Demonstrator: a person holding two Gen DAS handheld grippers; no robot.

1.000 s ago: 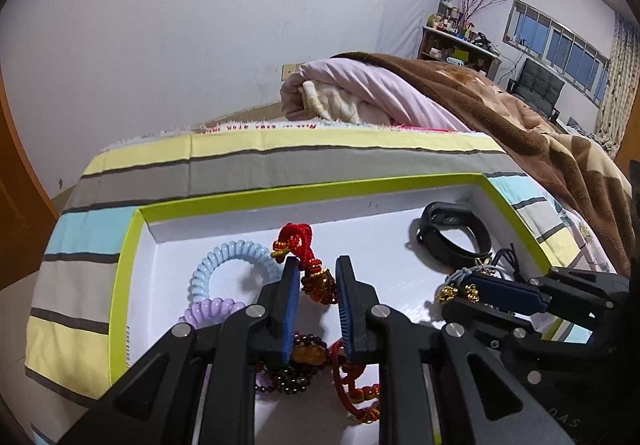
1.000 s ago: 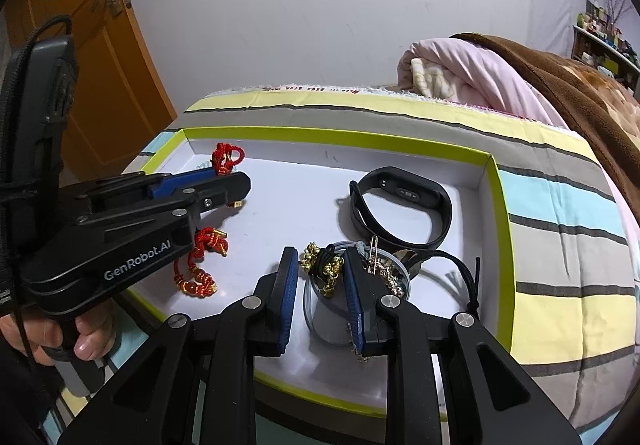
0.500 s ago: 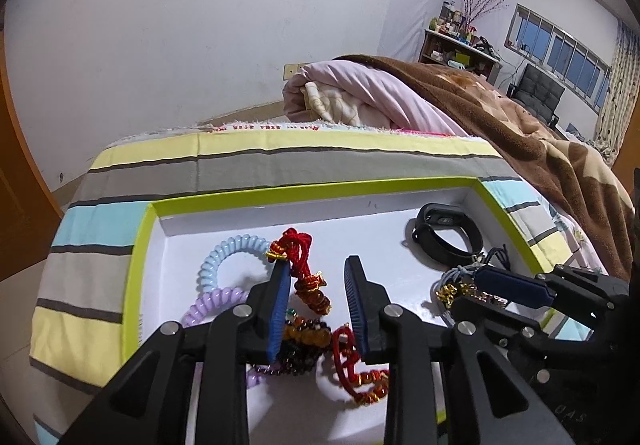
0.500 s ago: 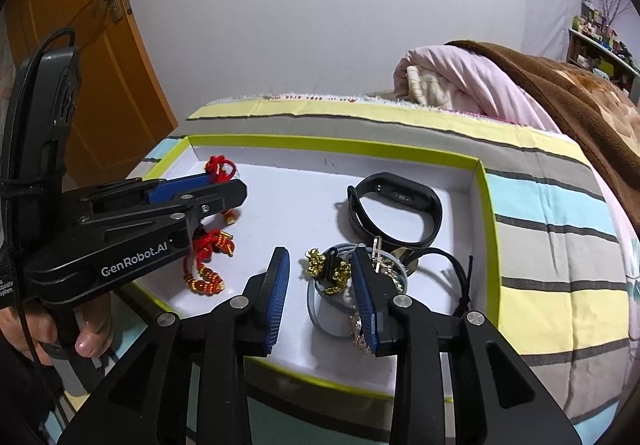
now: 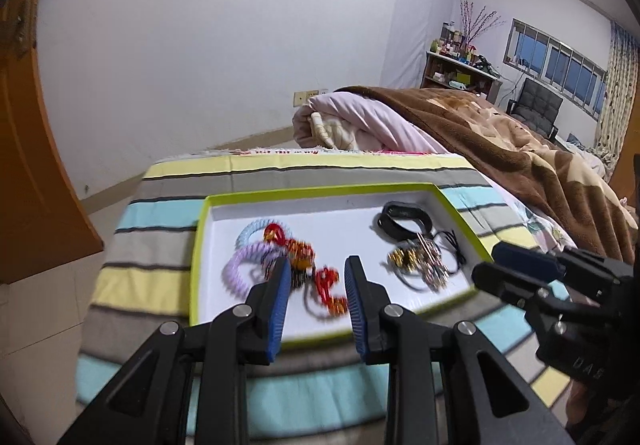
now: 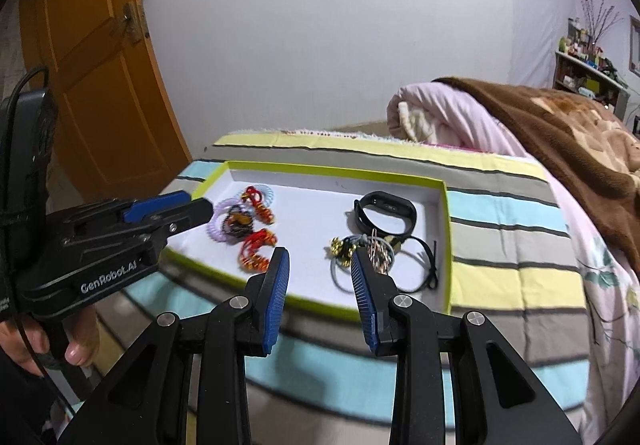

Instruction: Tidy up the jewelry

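Observation:
A white tray with a lime-green rim (image 5: 320,191) lies on the striped bedspread. At its left sit a light-blue spiral hair tie (image 5: 250,231), a purple one (image 5: 240,269), a dark bead bracelet (image 5: 298,265) and red knotted cords with gold beads (image 5: 328,285). On the right lie a black wristband (image 5: 404,223) and a heap of gold charm, grey ties and pins (image 5: 416,265). My left gripper (image 5: 316,273) hangs open above the tray's near edge, nothing between its fingers. My right gripper (image 6: 320,261) is open too, raised before the heap (image 6: 360,249), holding nothing.
A rolled pink quilt (image 5: 352,125) and a brown blanket (image 5: 500,149) lie at the back right of the bed. An orange door (image 6: 100,85) stands at the left. A hand (image 6: 24,341) grips the left gripper's handle.
Both grippers opened, let go of the red cord and the gold charm, then drew back and up from the tray. The jewelry now lies loose in the tray.

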